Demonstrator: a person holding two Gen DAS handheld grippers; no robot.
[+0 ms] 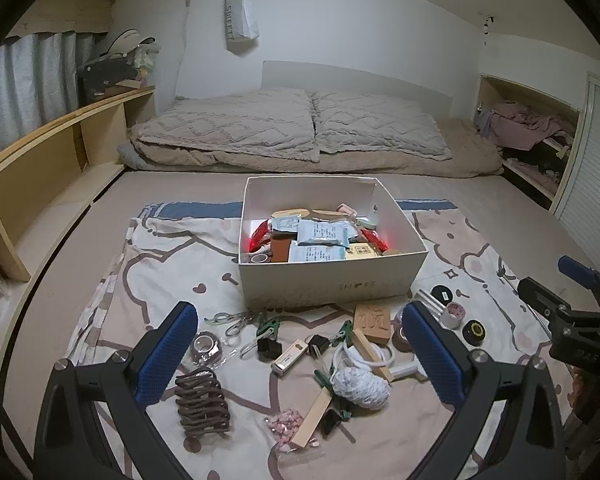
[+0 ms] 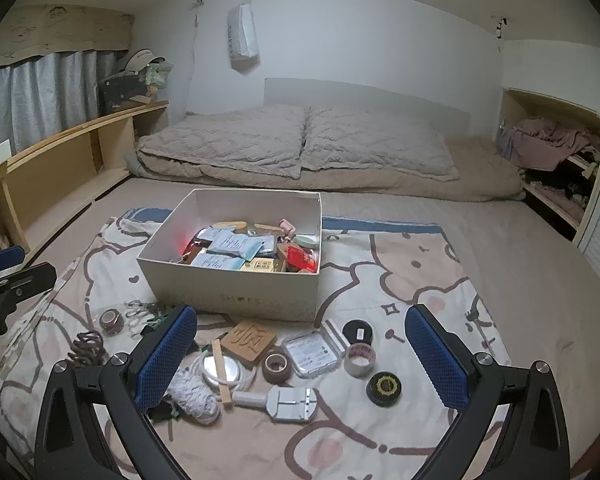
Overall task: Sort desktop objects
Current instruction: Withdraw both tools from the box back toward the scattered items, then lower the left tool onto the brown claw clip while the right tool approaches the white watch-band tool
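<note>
White box (image 2: 236, 300) half full; small clutter left on blanket (image 2: 400, 264). Both mine wide, empty: left hand-held gripper (image 1: 300, 360), right hand-held gripper (image 2: 300, 360). Next: lower, pinch tape roll (image 2: 276, 366).

White box (image 1: 332, 276) – red packets (image 1: 258, 236) inside; cream blanket (image 1: 160, 256) (brown cartoon outlines, pink patches); blue-padded gripper (image 1: 300, 354).
</note>
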